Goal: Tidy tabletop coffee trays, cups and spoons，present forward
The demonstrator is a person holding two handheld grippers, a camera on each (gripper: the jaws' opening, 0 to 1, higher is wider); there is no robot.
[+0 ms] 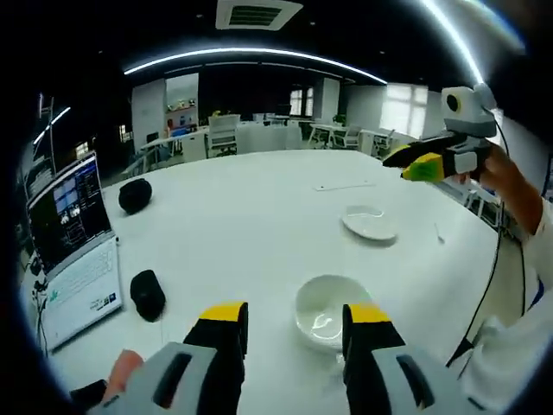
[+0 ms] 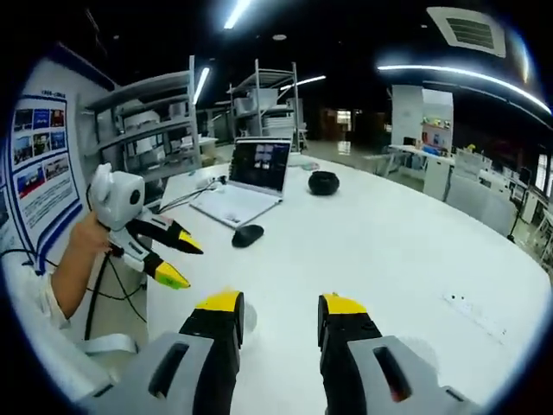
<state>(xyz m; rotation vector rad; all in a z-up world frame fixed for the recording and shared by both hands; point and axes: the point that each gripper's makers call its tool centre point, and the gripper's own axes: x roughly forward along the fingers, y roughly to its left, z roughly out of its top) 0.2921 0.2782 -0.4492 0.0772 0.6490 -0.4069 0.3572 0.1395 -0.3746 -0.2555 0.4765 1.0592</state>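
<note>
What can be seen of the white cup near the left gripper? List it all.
The white cup stands upright on the white table, mouth open and apparently empty. It looks like glossy ceramic, round and wide, with light glinting off its inner wall. It sits just beyond the tips of the left gripper, roughly in line with the gap between its open jaws; nothing is seen touching it. A white saucer lies farther back.

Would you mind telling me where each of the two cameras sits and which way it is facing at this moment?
Left gripper view: rides on the left gripper, looking across the white table at a cup and saucer; the right gripper and hand enter from the right.
Right gripper view: rides on the right gripper, facing the laptop and shelves; the left gripper and hand enter from the left.
Shared: table, laptop, mouse, both grippers.
</note>
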